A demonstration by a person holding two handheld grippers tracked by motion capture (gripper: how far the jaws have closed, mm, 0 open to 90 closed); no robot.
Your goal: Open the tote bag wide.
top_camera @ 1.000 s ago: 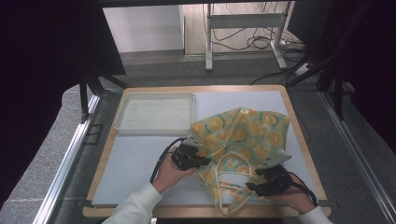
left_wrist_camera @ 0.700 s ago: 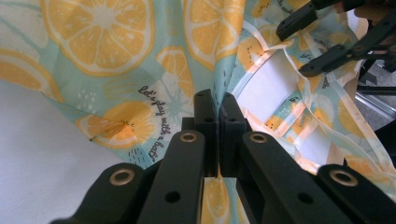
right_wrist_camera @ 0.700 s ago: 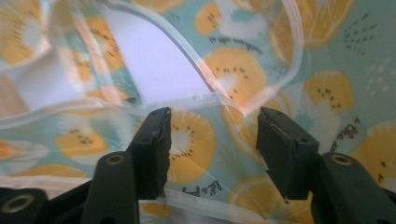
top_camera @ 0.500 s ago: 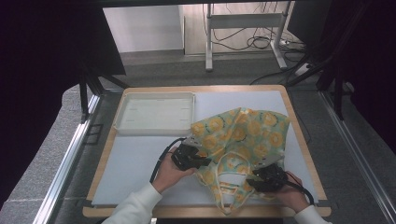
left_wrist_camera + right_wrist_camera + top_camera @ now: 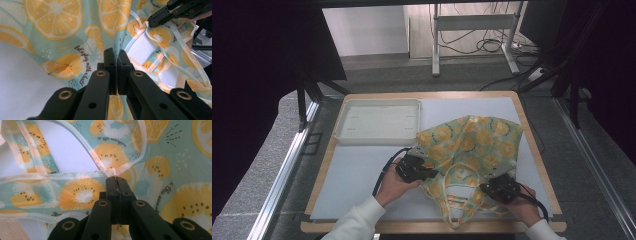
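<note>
A teal cloth bag [image 5: 472, 145] printed with orange citrus slices lies crumpled on the right half of the white mat, its pale straps [image 5: 452, 205] trailing toward the front edge. My left gripper [image 5: 427, 173] is at the bag's left side, shut on a fold of the printed cloth [image 5: 95, 50]. My right gripper [image 5: 484, 187] is at the bag's front right, shut on the bag's pale trimmed rim [image 5: 110, 173] where a strap joins it. In the left gripper view, the right gripper [image 5: 151, 22] shows at the upper right, pinching that trim.
A shallow white tray [image 5: 378, 120] stands empty at the back left of the mat [image 5: 357, 175]. The wooden table edge [image 5: 534, 150] runs close to the bag's right side. Dark frames and cables stand beyond the table.
My right gripper has shifted slightly away from the front edge with the bag's rim, bunching the lower cloth a little. The left gripper has barely moved.
</note>
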